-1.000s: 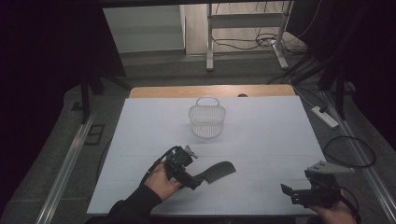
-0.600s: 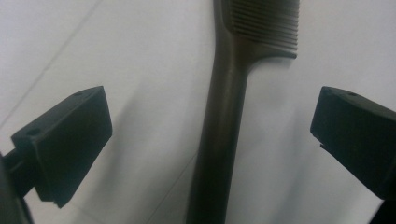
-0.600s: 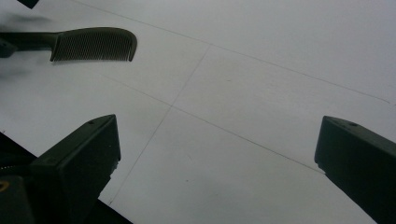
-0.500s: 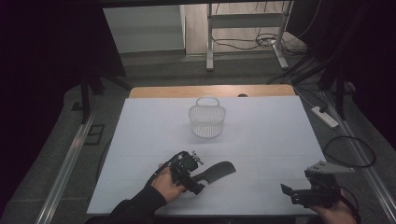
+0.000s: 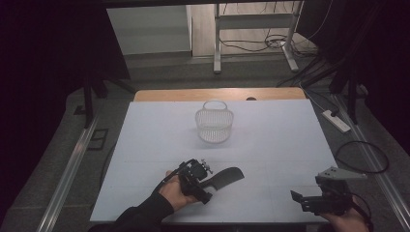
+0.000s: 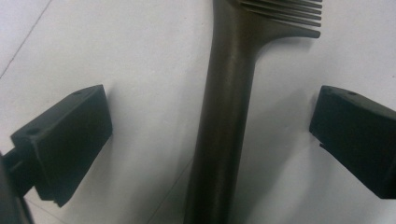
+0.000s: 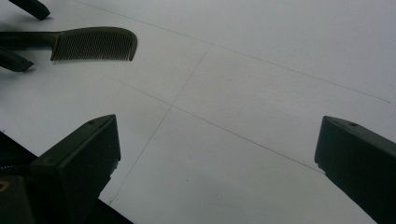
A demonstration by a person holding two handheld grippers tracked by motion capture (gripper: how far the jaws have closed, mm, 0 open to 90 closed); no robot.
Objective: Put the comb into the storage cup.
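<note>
Two grippers were at the near edge of the table (image 5: 145, 145), and just the left one was at work. The left gripper (image 5: 209, 182) had its jaws spread wide on either side of the dark comb (image 5: 227, 177), whose handle (image 6: 224, 121) ran up between them in the left gripper view, touching neither jaw. The comb lay flat on the white tabletop, its teeth (image 7: 93, 46) pointing away from that hand. A small white basket (image 5: 214, 125) stood upright well beyond it, toward the far side of the table. The right gripper (image 5: 302, 199) waited off at the near right corner, jaws also apart and holding nothing, its camera looking across at the comb.

The step in hand looked like the grasp itself: the jaws were placed round the handle but not yet closed. The next move called for squeezing them together squarely on the handle and then lifting, probably toward the basket, though whether the jaws sat low enough to catch the thin handle was hard to judge from these angles.
</note>
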